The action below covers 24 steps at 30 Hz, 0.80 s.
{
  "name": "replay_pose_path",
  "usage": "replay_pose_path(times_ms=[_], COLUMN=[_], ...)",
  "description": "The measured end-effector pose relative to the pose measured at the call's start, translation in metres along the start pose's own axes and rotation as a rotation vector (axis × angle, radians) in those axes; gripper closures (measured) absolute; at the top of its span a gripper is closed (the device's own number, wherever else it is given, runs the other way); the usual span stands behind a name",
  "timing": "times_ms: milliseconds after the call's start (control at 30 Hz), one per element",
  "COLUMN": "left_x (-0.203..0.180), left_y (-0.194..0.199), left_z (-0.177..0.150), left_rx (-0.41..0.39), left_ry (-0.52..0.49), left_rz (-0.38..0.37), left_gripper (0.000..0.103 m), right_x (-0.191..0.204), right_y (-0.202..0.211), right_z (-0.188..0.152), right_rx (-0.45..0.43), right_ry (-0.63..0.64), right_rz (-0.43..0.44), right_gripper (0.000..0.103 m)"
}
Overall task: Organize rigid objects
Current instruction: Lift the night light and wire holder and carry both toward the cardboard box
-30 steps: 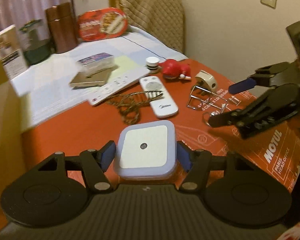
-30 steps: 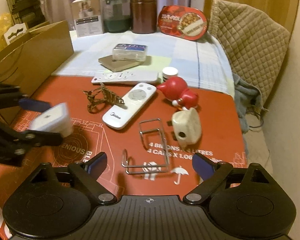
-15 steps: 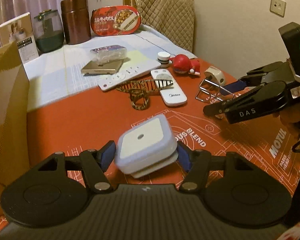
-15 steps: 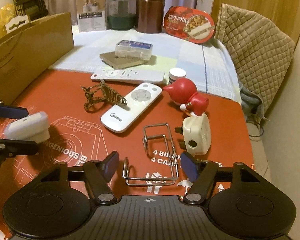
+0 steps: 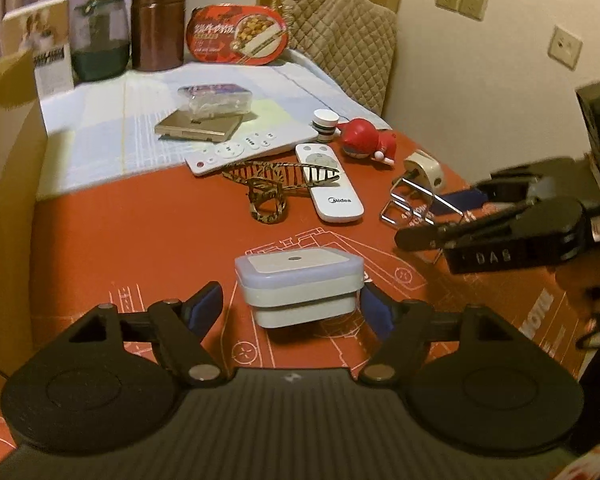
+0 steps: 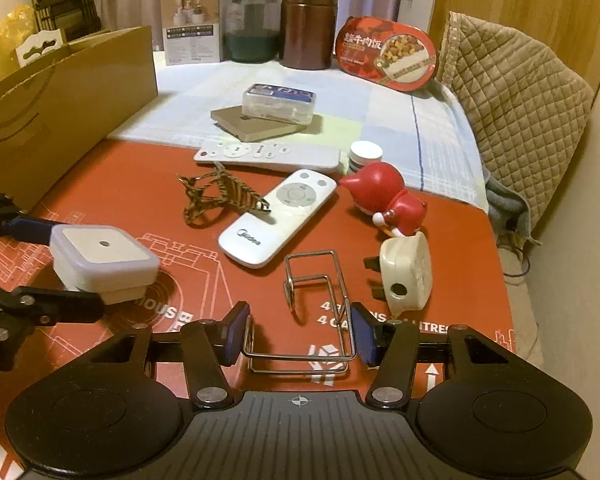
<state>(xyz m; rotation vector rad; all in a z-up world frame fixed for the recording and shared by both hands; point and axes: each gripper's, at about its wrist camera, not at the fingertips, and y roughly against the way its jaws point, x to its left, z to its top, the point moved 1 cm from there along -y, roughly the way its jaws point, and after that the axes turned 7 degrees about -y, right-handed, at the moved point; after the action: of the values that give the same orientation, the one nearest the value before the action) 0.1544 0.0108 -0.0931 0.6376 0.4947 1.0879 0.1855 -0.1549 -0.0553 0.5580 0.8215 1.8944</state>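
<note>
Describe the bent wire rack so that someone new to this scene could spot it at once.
Start at the red mat and look to its near right part, beside the cream plug adapter. The wire rack lies there between the right gripper fingers: the only bare metal frame.

Support surface: a table carried a red printed mat (image 6: 112,184) in the lower frame and a pale checked cloth (image 6: 388,120) in the upper centre.
On mat, centre: a white Midea remote (image 6: 278,218) lay beside a tiger-striped hair clip (image 6: 216,196).
On mat, lower centre: a wire rack (image 6: 316,312) lay next to a cream plug adapter (image 6: 406,276).
On mat, left: a square white night light (image 6: 104,258).
On mat, right of centre: a red figurine (image 6: 384,196).
Mat-cloth border: a long white remote (image 6: 266,155).
On cloth, top: a brown canister (image 6: 309,24), a red food tray (image 6: 386,54) and a flat tan box (image 6: 260,124).
</note>
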Motion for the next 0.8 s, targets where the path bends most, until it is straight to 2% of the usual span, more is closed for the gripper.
replay_pose_path(times_ms=[267, 367, 433, 567, 667, 800], left_x=[-0.004, -0.008, -0.007, 0.004, 0.004, -0.002], left_y=[-0.009, -0.009, -0.007, -0.004, -0.005, -0.010], left_z=[0.003, 0.005, 0.006, 0.008, 0.008, 0.013], left_rx=[-0.015, -0.029, -0.038, -0.036, -0.030, -0.034], left_ry=[0.069, 0.058, 0.043, 0.084, 0.092, 0.054], left_rz=[0.013, 0.015, 0.056, 0.103, 0.099, 0.108], left_gripper=[0.026, 0.026, 0.025, 0.027, 0.029, 0.034], right_x=[0.003, 0.003, 0.004, 0.005, 0.006, 0.009], right_y=[-0.001, -0.001, 0.000, 0.002, 0.003, 0.004], right_z=[0.003, 0.006, 0.006, 0.008, 0.010, 0.011], right_rx=[0.008, 0.009, 0.008, 0.002, 0.001, 0.000], right_ry=[-0.011, -0.021, -0.027, -0.034, -0.039, -0.039], right_rz=[-0.012, -0.016, -0.017, -0.013, -0.016, -0.016], right_gripper=[0.052, 0.052, 0.052, 0.052, 0.052, 0.052])
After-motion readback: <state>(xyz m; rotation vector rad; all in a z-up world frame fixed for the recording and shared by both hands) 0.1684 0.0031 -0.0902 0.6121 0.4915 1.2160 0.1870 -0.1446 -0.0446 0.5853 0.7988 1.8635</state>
